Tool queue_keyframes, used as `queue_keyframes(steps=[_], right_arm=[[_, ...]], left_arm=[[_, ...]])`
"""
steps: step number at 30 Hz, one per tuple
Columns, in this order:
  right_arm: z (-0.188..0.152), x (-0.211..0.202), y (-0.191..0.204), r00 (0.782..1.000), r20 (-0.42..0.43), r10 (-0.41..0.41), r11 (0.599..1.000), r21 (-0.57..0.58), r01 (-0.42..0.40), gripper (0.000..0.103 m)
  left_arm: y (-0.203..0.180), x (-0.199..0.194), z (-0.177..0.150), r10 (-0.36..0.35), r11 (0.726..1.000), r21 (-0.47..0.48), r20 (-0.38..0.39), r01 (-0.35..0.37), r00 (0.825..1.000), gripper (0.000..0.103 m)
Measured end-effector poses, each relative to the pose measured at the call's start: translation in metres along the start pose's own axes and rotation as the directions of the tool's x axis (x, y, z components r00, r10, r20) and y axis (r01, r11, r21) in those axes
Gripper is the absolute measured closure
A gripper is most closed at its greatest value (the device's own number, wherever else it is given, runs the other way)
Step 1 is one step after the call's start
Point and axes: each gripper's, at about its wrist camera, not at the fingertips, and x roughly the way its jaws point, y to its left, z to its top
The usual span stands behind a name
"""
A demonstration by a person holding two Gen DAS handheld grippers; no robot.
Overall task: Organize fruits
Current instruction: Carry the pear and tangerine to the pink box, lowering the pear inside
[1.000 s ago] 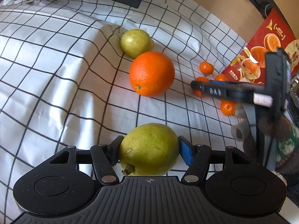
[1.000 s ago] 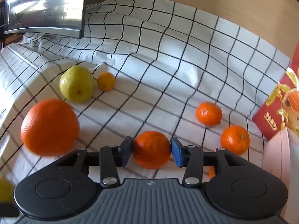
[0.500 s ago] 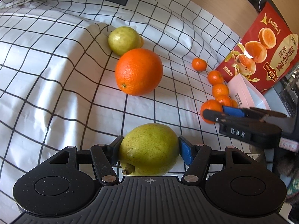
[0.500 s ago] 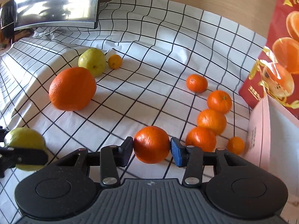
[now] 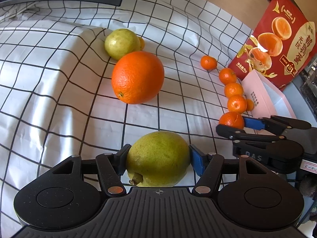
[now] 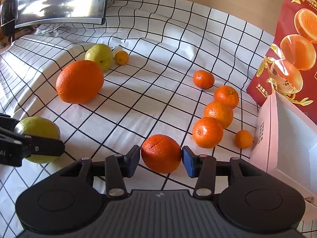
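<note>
Plainly green-yellow pear (image 5: 158, 158) (stem stub showing) and glossy mandarins (image 6: 208, 131).

My left wrist camera looks steeply down along its fingers, close over the white black-gridded cloth (image 5: 59, 91). My right one does likewise from the right. Both share the large orange (image 5: 137, 77) (image 6: 79, 81) and red printed fruit bag (image 5: 277, 39) (image 6: 293, 45).

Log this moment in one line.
left hand-held gripper: shut on green pear | right hand-held gripper: jaws just opening, tangerine between them
</note>
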Motion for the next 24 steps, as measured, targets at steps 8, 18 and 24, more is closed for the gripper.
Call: queue_keyframes(steps=[8, 18, 24], right_arm=[[0.0, 0.007, -0.001, 1.0, -0.024, -0.007, 1.0, 0.024, 0.008, 0.058], [-0.025, -0.028, -0.02, 0.999, -0.038, -0.001, 0.996, 0.084, 0.005, 0.059], [-0.057, -0.049, -0.05, 0.995, -0.066, -0.071, 0.984, 0.16, 0.081, 0.059]], left_arm=[[-0.003, 0.0, 0.001, 0.012, 1.0, 0.019, -0.01, -0.012, 1.0, 0.035], [-0.019, -0.003, -0.002, -0.032, 0.997, 0.063, -0.02, 0.033, 0.999, 0.035], [-0.057, -0.003, -0.01, -0.126, 0.978, 0.156, -0.069, 0.135, 0.99, 0.035]])
